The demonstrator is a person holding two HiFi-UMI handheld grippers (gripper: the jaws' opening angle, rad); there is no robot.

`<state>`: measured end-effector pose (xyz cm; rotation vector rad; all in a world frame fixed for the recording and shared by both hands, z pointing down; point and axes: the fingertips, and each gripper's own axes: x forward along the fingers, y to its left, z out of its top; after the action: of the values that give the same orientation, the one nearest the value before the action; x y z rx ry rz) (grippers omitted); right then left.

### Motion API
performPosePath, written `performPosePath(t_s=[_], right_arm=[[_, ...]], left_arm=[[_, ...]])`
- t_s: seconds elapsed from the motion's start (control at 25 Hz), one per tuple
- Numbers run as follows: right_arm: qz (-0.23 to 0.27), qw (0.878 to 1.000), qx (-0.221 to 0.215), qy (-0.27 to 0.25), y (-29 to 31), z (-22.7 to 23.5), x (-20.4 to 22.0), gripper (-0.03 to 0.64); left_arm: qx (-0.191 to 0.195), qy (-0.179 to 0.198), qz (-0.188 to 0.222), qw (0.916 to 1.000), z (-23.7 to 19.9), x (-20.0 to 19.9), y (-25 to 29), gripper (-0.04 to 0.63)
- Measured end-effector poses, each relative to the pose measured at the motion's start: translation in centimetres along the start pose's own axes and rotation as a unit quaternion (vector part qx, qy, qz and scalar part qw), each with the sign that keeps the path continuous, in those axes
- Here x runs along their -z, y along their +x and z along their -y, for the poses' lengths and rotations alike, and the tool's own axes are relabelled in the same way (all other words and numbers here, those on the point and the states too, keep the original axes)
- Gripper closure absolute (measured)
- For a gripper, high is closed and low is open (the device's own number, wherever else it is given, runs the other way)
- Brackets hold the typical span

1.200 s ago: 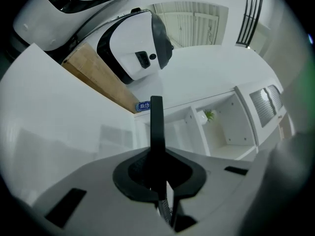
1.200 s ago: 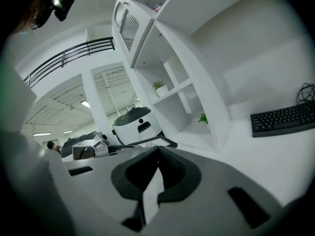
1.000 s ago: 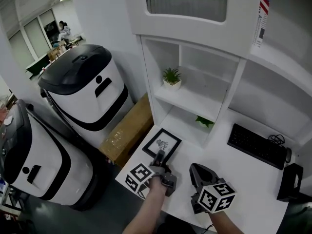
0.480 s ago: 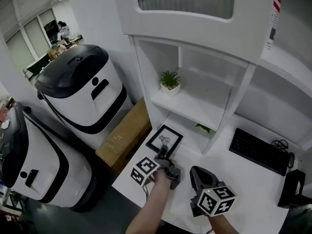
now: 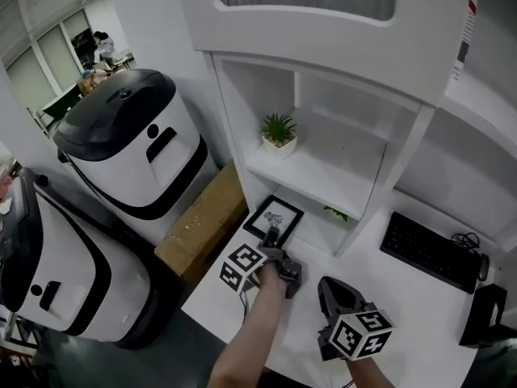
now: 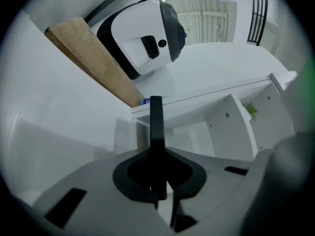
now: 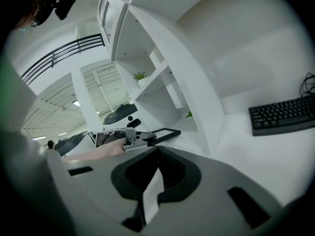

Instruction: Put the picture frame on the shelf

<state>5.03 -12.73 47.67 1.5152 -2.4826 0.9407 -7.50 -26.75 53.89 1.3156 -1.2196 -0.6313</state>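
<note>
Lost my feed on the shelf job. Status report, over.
Left gripper shut on picture frame, at the lower shelf bay's mouth. Right gripper shut, empty, over desk. Green sprig inside that bay; potted plant on shelf above.

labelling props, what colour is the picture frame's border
The picture frame has a black border; clearest in the head view.

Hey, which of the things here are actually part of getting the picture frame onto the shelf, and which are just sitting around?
Part of the job:
- picture frame
- left hand-held gripper, shut on the frame's near edge
- white shelf

Just lying about:
- potted plant
- keyboard
- cardboard box
</note>
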Motion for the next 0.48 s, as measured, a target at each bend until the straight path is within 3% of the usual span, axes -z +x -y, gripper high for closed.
performPosePath(t_s=[0.48], right_arm=[[-0.008,1.000,0.009,0.014,-0.2,1.4,0.4,0.617]], left_arm=[[-0.024,-0.011,-0.011,0.9996,-1.0,0.4,2.5,0.565]])
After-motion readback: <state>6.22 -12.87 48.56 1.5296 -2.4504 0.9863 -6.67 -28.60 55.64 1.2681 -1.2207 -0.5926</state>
